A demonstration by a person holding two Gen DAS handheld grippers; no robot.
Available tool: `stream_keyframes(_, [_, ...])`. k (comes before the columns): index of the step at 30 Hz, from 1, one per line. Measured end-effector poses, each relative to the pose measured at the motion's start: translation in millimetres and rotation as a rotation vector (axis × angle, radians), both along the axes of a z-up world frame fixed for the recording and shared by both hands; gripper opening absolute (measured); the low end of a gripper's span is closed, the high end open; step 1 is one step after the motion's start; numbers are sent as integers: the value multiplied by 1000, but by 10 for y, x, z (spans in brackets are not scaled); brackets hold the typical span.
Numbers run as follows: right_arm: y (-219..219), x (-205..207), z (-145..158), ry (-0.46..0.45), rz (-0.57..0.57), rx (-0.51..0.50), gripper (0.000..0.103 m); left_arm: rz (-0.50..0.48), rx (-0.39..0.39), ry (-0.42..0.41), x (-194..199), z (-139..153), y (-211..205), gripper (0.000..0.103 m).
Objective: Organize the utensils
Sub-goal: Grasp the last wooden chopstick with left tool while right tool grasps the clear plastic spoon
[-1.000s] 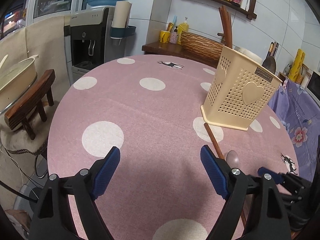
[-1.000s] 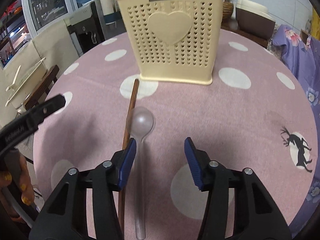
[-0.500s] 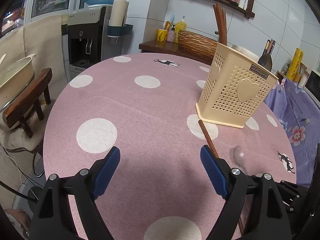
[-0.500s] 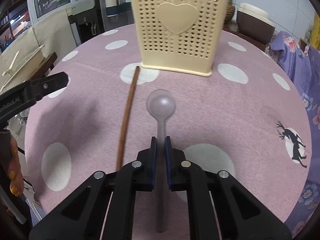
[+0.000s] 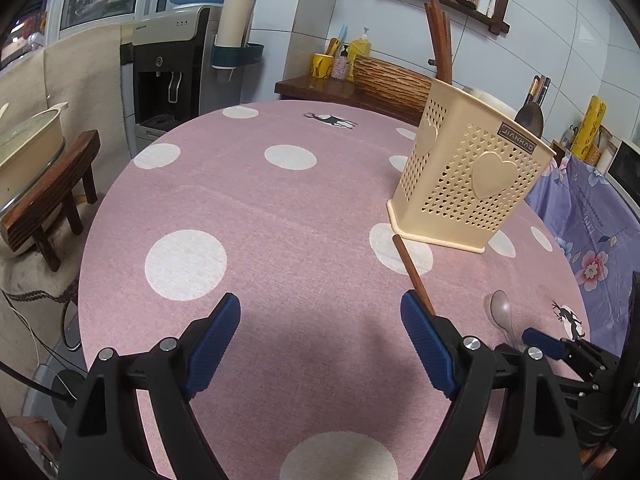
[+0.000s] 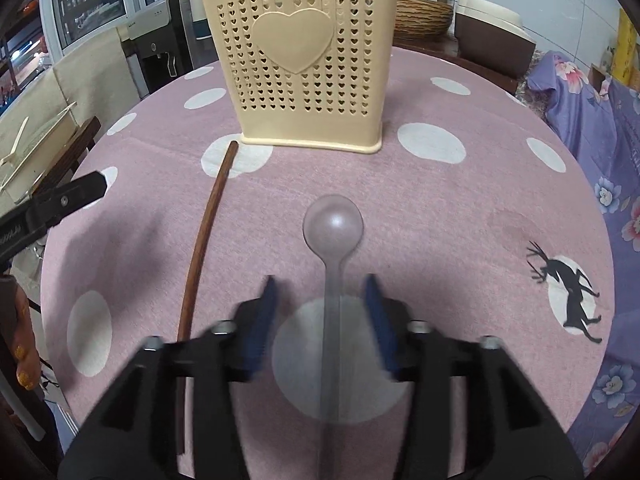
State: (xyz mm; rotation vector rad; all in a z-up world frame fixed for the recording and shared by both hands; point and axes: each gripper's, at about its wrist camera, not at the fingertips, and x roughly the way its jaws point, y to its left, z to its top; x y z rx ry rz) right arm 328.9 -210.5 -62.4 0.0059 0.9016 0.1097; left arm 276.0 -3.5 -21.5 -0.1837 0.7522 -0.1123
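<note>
A clear plastic spoon (image 6: pixel 333 236) lies on the pink dotted tablecloth (image 6: pixel 460 208), bowl toward the cream perforated utensil holder (image 6: pixel 300 68). My right gripper (image 6: pixel 322 308) straddles the spoon's handle; its jaws are opening and the blue pads stand clear of the handle. A brown chopstick (image 6: pixel 204 236) lies to the spoon's left. In the left wrist view the holder (image 5: pixel 468 184) has chopsticks and a dark spoon standing in it, the loose chopstick (image 5: pixel 412 270) and the spoon (image 5: pixel 502 312) lie at the right, and my left gripper (image 5: pixel 320 340) hovers open over bare cloth.
A wooden stool (image 5: pixel 48 200) with a pot stands left of the round table. A water dispenser (image 5: pixel 172 68) and a counter with a woven basket (image 5: pixel 388 80) are behind. A purple flowered cloth (image 5: pixel 592 216) covers something at the right edge.
My right gripper shifted over the spoon and shut on its handle half a second ago, then spread its jaws again. The spoon now lies a little farther right of the chopstick. The left gripper stayed open.
</note>
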Motion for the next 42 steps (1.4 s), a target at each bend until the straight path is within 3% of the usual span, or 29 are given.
stream_keyframes(6, [8,211,-27,21,-9,-4,52,12,0,3,9,-4,39,81])
stream_keyframes(12, [42,376,-22,19,-37,-31,37,0,5,12,26,-28,-16,81])
stream_keyframes(20, [-84,324,147,-21,-43,57,37,-74,14,37,101,-35,-222,80])
stream_keyframes(26, [-215,87,620,-133,-55,102,37,-168,10,74,274,-21,-532,67])
stream_keyframes(32, [-335,-125,959,-207,-76,130,37,-204,96,127,579,-127,-820,52])
stream_keyframes(37, [-348,-225,1085,-233,-71,129,37,-196,98,190,787,-240,-868,36])
stream_keyframes(42, [-330,-248,1077,-231,-68,139,37,-174,149,191,864,-244,-927,24])
